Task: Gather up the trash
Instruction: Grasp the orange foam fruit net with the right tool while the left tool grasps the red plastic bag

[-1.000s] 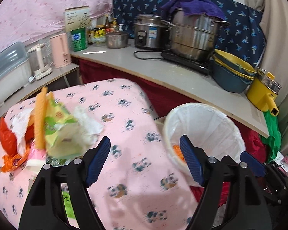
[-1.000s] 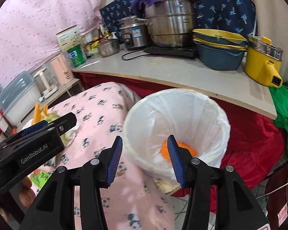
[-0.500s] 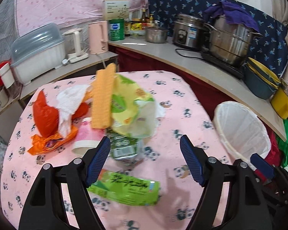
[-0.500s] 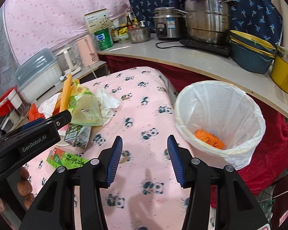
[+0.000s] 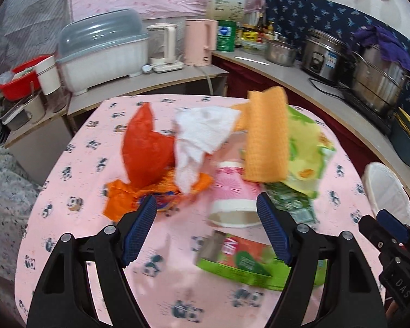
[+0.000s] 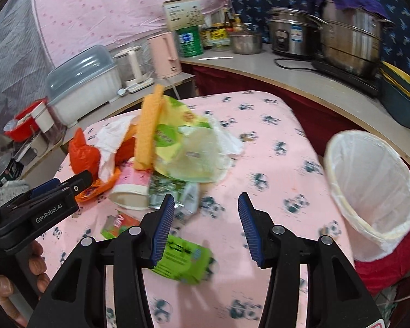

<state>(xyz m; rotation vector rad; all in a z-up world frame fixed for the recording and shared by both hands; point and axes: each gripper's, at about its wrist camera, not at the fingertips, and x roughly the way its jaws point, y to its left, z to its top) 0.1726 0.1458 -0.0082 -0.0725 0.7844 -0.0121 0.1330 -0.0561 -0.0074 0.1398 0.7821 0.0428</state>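
Observation:
A heap of trash lies on the pink panda tablecloth [image 5: 76,180]: an orange-red plastic bag [image 5: 146,150], white tissue [image 5: 202,134], an orange sponge cloth [image 5: 266,136], a yellow-green wrapper [image 5: 309,147], a pink paper cup [image 5: 233,196] on its side and a green packet [image 5: 248,262]. My left gripper [image 5: 206,232] is open and empty, just in front of the cup. My right gripper [image 6: 206,228] is open and empty above the green packet [image 6: 181,259]. The white-lined trash bin [image 6: 369,191] stands at the table's right edge.
A counter behind holds a dish box [image 5: 101,52], a pink kettle [image 5: 199,41], a rice cooker [image 5: 325,52] and a big steel pot [image 5: 377,90]. Bowls [image 6: 401,101] sit on the counter beyond the bin. Grey bedding [image 5: 5,191] lies left of the table.
Both grippers have swung left from the bin to the trash heap. The heap is now centred before the left gripper. The bin has slid to the right edge of both views.

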